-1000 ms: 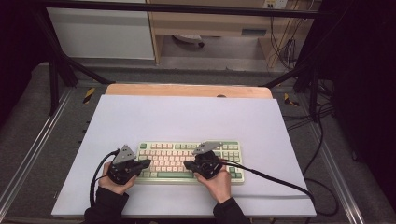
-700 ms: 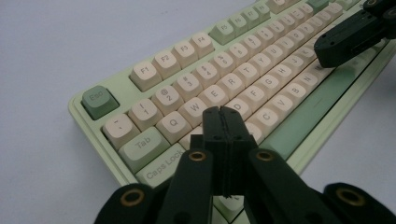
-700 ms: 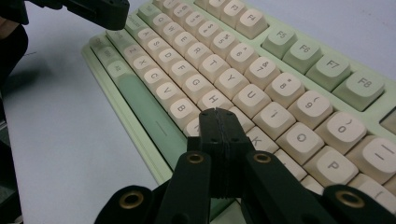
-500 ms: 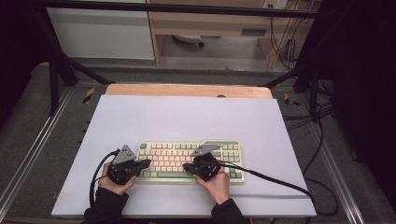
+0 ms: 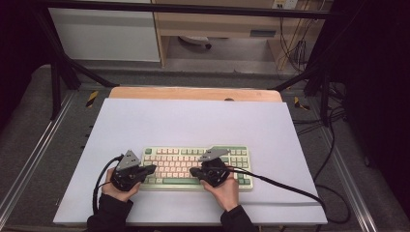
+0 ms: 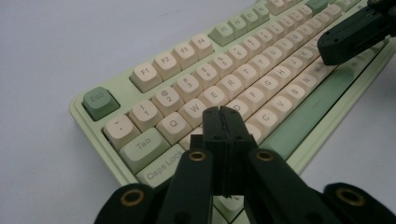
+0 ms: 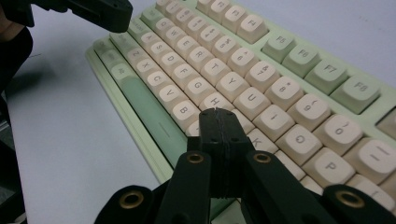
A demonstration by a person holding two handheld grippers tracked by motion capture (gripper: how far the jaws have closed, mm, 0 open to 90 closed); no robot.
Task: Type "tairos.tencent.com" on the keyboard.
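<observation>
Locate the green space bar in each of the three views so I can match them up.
High view: space bar on the keyboard's near edge, between the two grippers.
Left gripper view: right of centre, slanting up to the right.
Right gripper view: left of centre, beside the B key.
Shared landmark: the keyboard's pale green frame.

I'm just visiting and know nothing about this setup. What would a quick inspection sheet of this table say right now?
Surface: white sheet over a wooden table, flat and bare away from the keyboard.
Job's things: green and cream keyboard lying flat near the person's edge.
Clutter: nothing seen.
Grippers: left gripper shut, tip over the keys near A and S; right gripper shut, tip over the keys near H and N. Whether either touches a key cannot be told.
Cables: a black cable trails from the right gripper off the right edge; a shorter cable loop hangs from the left.
Surroundings: dark frame posts, cabinets behind, wires at far right.
</observation>
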